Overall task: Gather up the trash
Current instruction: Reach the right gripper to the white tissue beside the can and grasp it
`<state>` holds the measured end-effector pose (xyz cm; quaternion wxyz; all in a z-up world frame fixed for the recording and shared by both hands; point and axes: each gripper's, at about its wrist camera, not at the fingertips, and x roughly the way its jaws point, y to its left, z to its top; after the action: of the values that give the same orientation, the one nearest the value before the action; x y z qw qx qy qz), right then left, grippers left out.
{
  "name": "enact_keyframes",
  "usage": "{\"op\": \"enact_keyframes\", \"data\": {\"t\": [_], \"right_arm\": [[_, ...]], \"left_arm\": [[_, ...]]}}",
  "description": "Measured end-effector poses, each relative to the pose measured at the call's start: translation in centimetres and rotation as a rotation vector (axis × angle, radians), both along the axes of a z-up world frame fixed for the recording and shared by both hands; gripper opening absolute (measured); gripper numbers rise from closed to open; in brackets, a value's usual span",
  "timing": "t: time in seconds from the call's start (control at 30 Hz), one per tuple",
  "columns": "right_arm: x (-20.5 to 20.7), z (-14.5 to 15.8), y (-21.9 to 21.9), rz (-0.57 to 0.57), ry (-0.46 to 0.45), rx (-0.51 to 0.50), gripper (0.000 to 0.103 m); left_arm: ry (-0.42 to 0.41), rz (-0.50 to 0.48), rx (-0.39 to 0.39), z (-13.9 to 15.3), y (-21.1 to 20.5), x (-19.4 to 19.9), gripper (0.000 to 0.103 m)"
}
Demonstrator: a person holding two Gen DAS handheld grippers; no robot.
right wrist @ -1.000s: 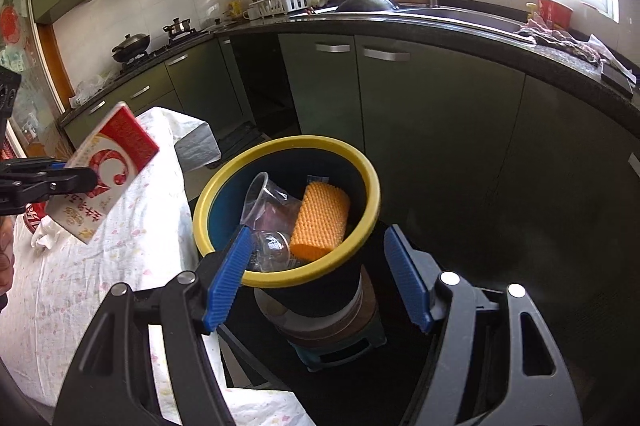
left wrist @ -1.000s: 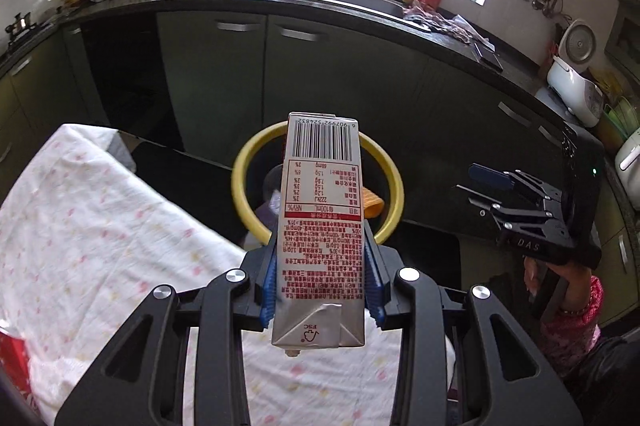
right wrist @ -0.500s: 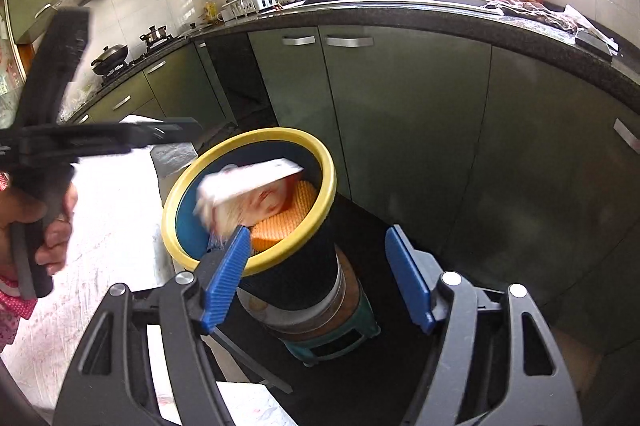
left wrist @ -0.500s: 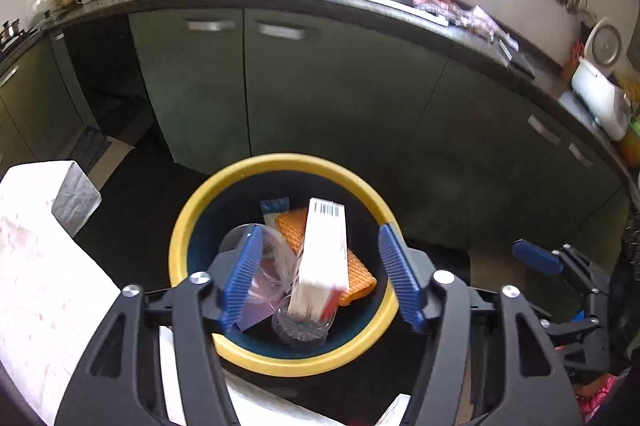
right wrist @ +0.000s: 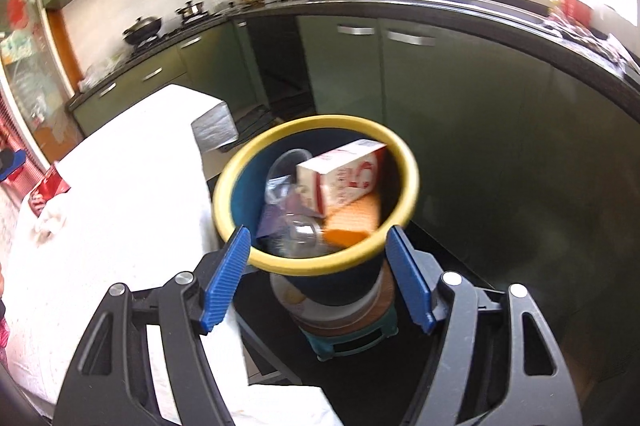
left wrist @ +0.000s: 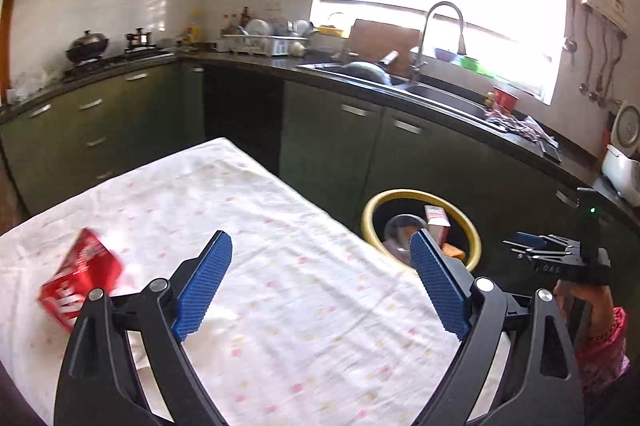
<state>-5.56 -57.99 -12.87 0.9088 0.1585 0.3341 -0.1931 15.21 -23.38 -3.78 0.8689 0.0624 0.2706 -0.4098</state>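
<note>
A round bin [right wrist: 316, 262] with a thick yellow rim and dark blue wall stands on a small teal stool [right wrist: 352, 338] beside a table draped in a white cloth [left wrist: 280, 266] speckled with faint pink and yellow flowers. Inside the bin lies a white and red drink carton [right wrist: 344, 181], tipped on its side against the far wall, its printing too blurred to read. Under it sits a ridged orange wafer-like slab [right wrist: 352, 222], with a crumpled clear plastic cup [right wrist: 288, 169] and a scrap of purple wrapper [right wrist: 272, 222] to the left.

The left gripper [left wrist: 320, 290], black frame with ribbed blue pads, hangs over the cloth with its jaws spread wide, having just been opening, and nothing between them. On the cloth to its left lies a crushed red can [left wrist: 80, 282] with white lettering, smeared by blur and unreadable.

The right gripper [right wrist: 320, 278], held in a hand [left wrist: 584, 310] in a pink patterned sleeve, points down at the bin, its blue pads parted on either side of the near rim; the pictures show no pad pressing on the rim.

Behind runs a dark glossy countertop [left wrist: 440, 97] over green cabinets [left wrist: 332, 145], with a steel sink and curved tap [left wrist: 440, 25] under a bright window.
</note>
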Motion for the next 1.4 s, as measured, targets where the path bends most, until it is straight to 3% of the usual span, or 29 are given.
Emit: {"op": "enact_keyframes", "data": {"t": [0.3,0.47,0.6,0.77,0.97,1.17,1.4], "right_arm": [[6.5,1.0,7.6,0.224,0.043,-0.040,0.067],[11.2,1.1,13.4,0.401,0.063,-0.055,0.067],[14.5,1.0,17.8,0.541,0.078,-0.053,0.068],[18.4,1.2,22.8,0.696,0.086,-0.046,0.072],[23.0,0.5,27.9,0.839,0.135,-0.038,0.072],[25.4,-0.5,31.2,0.882,0.182,-0.012,0.075],[26.8,-1.0,33.8,0.873,0.211,-0.054,0.075]], "left_arm": [[-0.021,0.320,0.026,-2.6,16.0,3.2,0.092],[0.025,0.425,-0.041,-4.3,21.6,4.6,0.092],[0.041,0.448,-0.067,-4.9,23.0,4.7,0.093],[-0.005,0.468,-0.026,-4.9,22.3,4.0,0.095],[-0.005,0.477,-0.038,-4.6,22.6,3.8,0.096],[0.010,0.482,-0.055,-4.6,23.1,3.9,0.096],[-0.014,0.476,-0.035,-4.5,22.5,3.4,0.096]]}}
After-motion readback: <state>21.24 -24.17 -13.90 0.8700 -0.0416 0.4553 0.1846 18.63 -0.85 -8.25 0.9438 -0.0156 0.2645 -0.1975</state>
